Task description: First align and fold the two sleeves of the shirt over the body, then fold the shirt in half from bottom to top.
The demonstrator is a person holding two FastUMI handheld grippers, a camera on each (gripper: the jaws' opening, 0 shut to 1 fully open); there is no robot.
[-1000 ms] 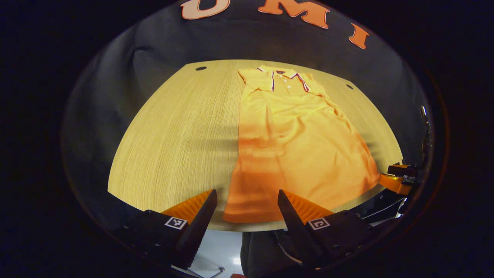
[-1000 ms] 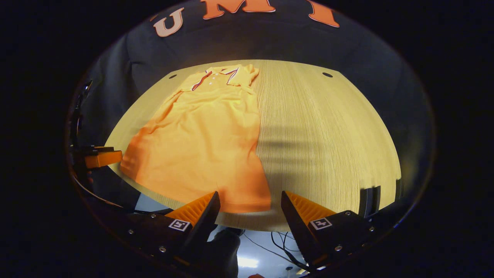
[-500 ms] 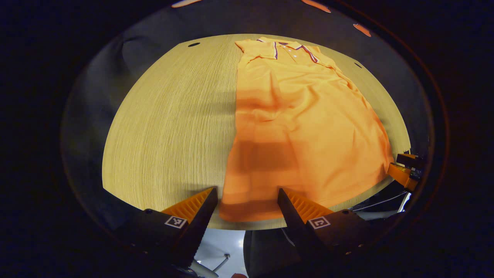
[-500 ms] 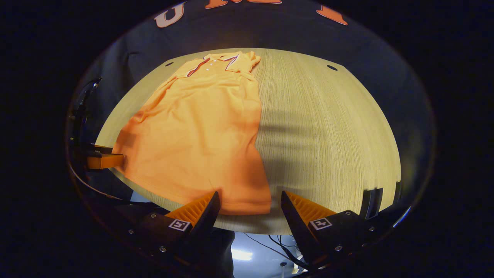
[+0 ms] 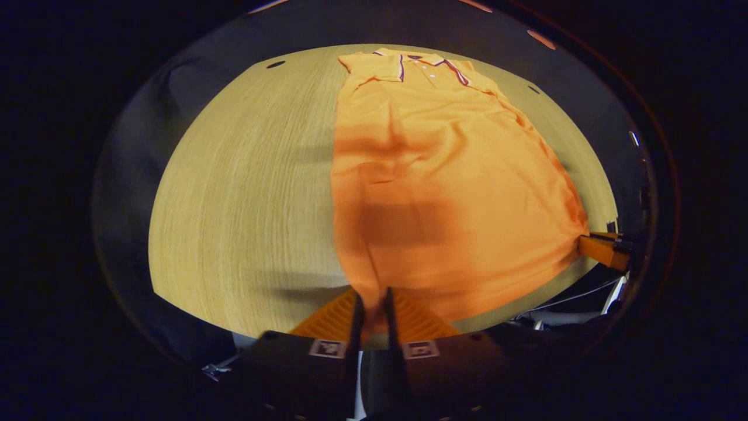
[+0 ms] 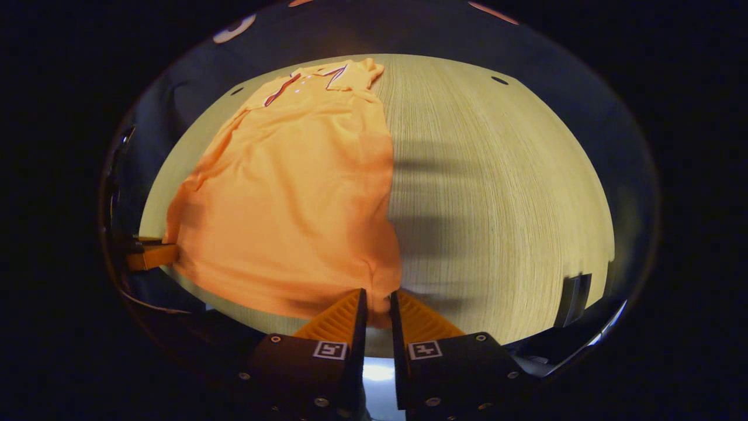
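left gripper (image 5: 371, 304): clenched, shirt (image 5: 444, 175) hem pinched between the fingers
right gripper (image 6: 378, 304): clenched, other hem corner pinched

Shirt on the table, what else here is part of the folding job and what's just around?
Part of the job:
orange shirt, sleeves already folded in
left tool, shut on the hem's left corner
right tool, shut on the hem's right corner

Just around:
wooden table
cables below the table edge
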